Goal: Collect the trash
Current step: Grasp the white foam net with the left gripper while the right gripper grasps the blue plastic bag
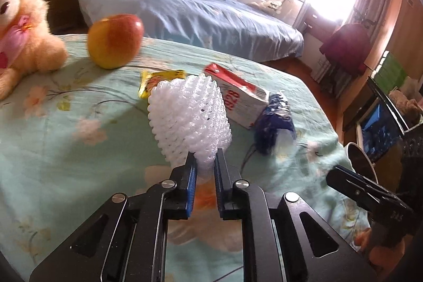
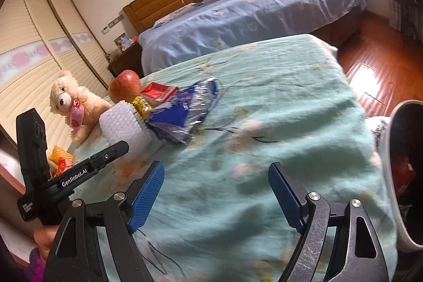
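Note:
My left gripper (image 1: 205, 163) is shut on a white foam fruit net (image 1: 189, 120), pinching its near end just above the green floral bedspread (image 1: 66, 136). Behind the net lie a yellow snack wrapper (image 1: 158, 78), a red and white carton (image 1: 238, 97) and a blue plastic wrapper (image 1: 275, 123). In the right wrist view my right gripper (image 2: 215, 192) is open and empty over the bedspread (image 2: 277, 102), with the foam net (image 2: 121, 123), the blue wrapper (image 2: 182, 112), the yellow wrapper (image 2: 141, 105) and the red carton (image 2: 158, 91) ahead to its left. The left gripper's body (image 2: 79, 171) shows at the left.
An apple (image 1: 115, 40) and a teddy bear (image 1: 23, 25) sit on the bed's far left. A white bin (image 2: 404, 176) with dark inside stands off the bed's right edge; it also shows in the left wrist view (image 1: 361, 160). A blue bed (image 1: 185, 15) lies beyond.

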`<state>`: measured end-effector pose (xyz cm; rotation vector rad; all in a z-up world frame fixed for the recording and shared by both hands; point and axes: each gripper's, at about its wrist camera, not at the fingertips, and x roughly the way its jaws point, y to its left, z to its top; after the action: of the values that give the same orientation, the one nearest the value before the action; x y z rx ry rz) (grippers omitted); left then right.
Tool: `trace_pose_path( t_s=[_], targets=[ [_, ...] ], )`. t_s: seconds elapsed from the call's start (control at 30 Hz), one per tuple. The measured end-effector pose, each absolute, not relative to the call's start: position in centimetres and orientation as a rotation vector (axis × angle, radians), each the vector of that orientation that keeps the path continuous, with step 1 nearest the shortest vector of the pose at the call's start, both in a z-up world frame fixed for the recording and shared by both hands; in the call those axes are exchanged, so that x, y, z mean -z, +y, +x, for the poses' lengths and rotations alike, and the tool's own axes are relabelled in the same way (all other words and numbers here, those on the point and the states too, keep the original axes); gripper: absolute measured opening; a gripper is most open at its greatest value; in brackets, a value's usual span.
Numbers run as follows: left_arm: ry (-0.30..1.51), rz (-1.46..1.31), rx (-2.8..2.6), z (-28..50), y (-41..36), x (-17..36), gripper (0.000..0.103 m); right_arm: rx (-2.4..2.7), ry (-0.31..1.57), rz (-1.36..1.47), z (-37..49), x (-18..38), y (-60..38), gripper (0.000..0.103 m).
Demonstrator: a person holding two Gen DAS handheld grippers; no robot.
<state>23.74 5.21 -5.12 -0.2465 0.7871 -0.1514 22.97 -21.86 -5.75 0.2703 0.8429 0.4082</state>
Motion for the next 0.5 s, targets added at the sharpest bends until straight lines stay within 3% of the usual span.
trace_pose_path(
  t_s=[0.5],
  targets=[
    [0.801,-0.3,0.113,21.2,8.6,5.7,0.011,-0.448,0.852,0.204,28.0,6.3,-14.7,0.082]
  ],
)
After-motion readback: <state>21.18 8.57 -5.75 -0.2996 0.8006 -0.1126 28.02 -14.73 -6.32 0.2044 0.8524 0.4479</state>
